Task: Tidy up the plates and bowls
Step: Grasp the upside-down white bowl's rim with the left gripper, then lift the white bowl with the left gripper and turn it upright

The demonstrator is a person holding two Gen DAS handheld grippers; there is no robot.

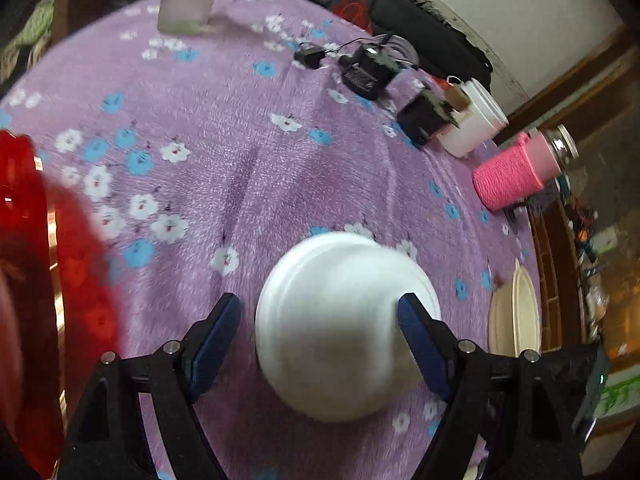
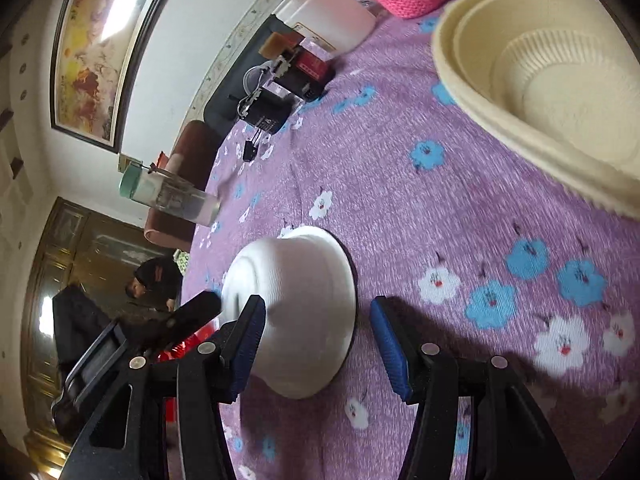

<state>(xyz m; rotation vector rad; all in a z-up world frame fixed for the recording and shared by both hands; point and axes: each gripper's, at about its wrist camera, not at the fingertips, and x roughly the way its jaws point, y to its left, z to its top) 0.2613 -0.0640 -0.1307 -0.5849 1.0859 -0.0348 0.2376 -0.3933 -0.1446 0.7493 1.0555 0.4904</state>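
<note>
White bowl [image 1: 344, 320]: upturned, rim down on the purple floral tablecloth [image 1: 256, 168], near its front edge, between the two grippers; outer wall ridged, smooth, sloping.

Tablecloth: plush, covers the whole table; soft footing.

Cream bowl stack [image 2: 552, 80]: a ribbed cream bowl nested in a wider cream dish, upright, well apart from the white bowl toward the right of the table.

Red plate [image 1: 28, 280]: glossy, blurred, at the left edge of the left wrist view; lie unclear.

Pink knit-sleeved bottle [image 1: 516, 172], white tub [image 1: 476, 120], black adapters [image 1: 368, 72]: along the far edge, clear of the work.

Left gripper [image 1: 320, 316]: jaws wide, bowl between them; one pad at or overlapping the bowl's wall, the other apart; no grip.

Right gripper [image 2: 318, 328]: jaws well open, straddling the bowl's rim; contact cannot be told; nothing held.

Risks, judged: pads closing on the sloped wall may slip and squirt the bowl away; both grippers crowd one bowl and may collide; a one-sided push would skid it over the plush.
</note>
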